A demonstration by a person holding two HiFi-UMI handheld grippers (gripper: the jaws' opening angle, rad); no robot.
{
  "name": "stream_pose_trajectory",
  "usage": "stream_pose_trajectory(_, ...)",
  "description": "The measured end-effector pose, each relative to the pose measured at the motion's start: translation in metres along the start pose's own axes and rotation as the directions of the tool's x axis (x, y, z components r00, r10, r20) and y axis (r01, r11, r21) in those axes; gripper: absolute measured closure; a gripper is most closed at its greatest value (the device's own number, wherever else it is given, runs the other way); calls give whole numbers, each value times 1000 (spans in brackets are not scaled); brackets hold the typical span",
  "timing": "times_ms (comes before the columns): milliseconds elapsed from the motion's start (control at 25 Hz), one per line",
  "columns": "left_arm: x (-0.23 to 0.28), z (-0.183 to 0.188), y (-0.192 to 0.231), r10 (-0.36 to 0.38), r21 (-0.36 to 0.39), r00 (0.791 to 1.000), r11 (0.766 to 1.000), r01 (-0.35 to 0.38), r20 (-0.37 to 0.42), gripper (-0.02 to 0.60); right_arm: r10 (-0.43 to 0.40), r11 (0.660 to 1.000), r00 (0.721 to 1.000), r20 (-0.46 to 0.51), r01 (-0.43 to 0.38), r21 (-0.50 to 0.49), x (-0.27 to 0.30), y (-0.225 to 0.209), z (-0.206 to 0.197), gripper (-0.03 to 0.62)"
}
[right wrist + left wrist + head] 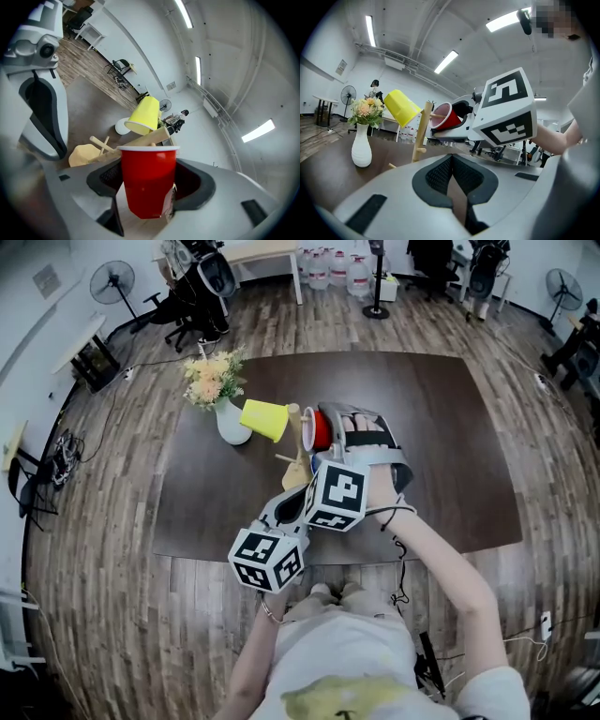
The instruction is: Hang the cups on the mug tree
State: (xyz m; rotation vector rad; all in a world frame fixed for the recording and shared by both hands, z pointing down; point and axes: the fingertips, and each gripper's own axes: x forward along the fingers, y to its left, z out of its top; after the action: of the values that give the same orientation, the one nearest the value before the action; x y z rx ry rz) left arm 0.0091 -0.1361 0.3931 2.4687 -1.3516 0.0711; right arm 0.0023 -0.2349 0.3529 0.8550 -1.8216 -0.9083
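Beside the mug tree [423, 133], right tool [149, 197] clamps red cup [147, 171]; left tool [452, 161] closed.

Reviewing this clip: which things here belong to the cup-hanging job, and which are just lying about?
Part of the job: mug tree; yellow cup hanging on it; red cup held in the right gripper.

Just lying about: vase of flowers on the table; fan and office chairs in the background.
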Motion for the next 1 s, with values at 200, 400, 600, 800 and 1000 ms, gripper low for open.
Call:
stream_pose_trajectory(200,-8,-6,7,-20,6,1000,1000,20,-5,558,-67,998,998,-18,67,-4,1,0,0,286)
stream_pose_trajectory(400,-16,-7,12,-30,10,1000,1000,30,-9,558,-86,996,996,-23,85,-27,-1,5,6,283)
stream_pose_trajectory(600,-20,-11,14,-41,8,999,999,41,-17,558,-107,994,994,-31,106,-23,-3,6,4,267)
stream_pose_trajectory(800,-21,-13,11,-61,6,998,998,61,-24,558,-111,994,993,-28,110,-25,-4,11,4,238)
stream_pose_trajectory(1000,-23,-17,10,-69,8,997,998,69,-30,558,-117,993,993,2,117,5,-10,16,8,227)
